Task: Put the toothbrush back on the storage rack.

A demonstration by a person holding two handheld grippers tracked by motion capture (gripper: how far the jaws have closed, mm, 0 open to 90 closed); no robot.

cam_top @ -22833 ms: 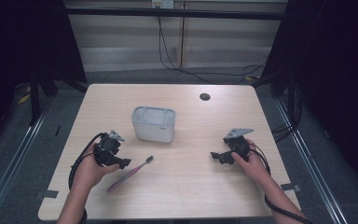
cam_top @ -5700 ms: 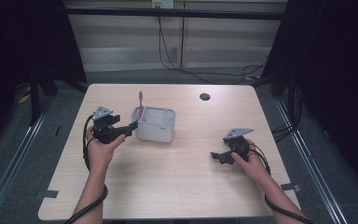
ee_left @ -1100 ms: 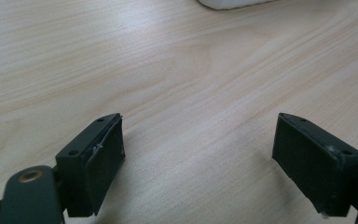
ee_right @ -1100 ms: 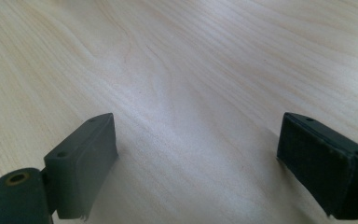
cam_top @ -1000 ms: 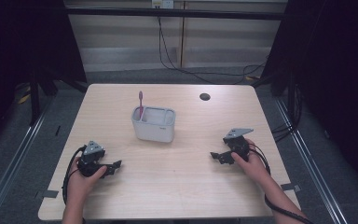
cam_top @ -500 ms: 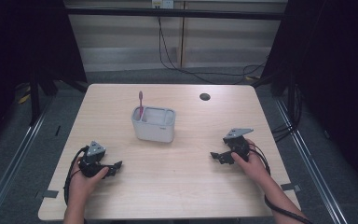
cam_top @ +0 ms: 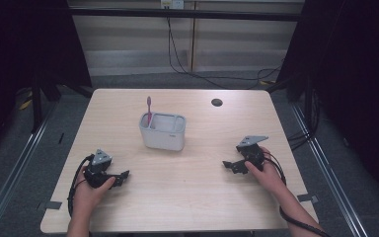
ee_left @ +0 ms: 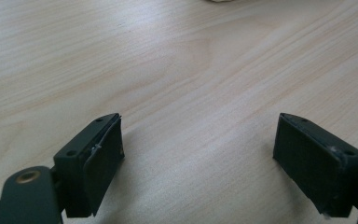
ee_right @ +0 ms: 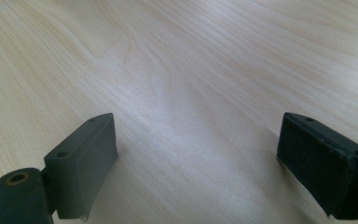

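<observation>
Left gripper (cam_top: pixel 122 177) pulled back from holder (cam_top: pixel 163 132) to near table (cam_top: pixel 197 197) edge, jaws apart, empty. Toothbrush (cam_top: pixel 148 109) stood upright in holder's left compartment, probably. Right gripper (cam_top: pixel 228 165) unmoved, jaws apart. Placement looked done.

Pale wooden table (cam_top: pixel 187 197), grey floor (cam_top: pixel 10 163), dark curtains (cam_top: pixel 24 44), wall cables (cam_top: pixel 187 54)

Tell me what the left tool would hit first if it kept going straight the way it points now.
Probably nothing on the table: the left tool points right across bare tabletop, passing in front of the grey holder. Much farther along sits the right tool, though the line may miss it.
</observation>
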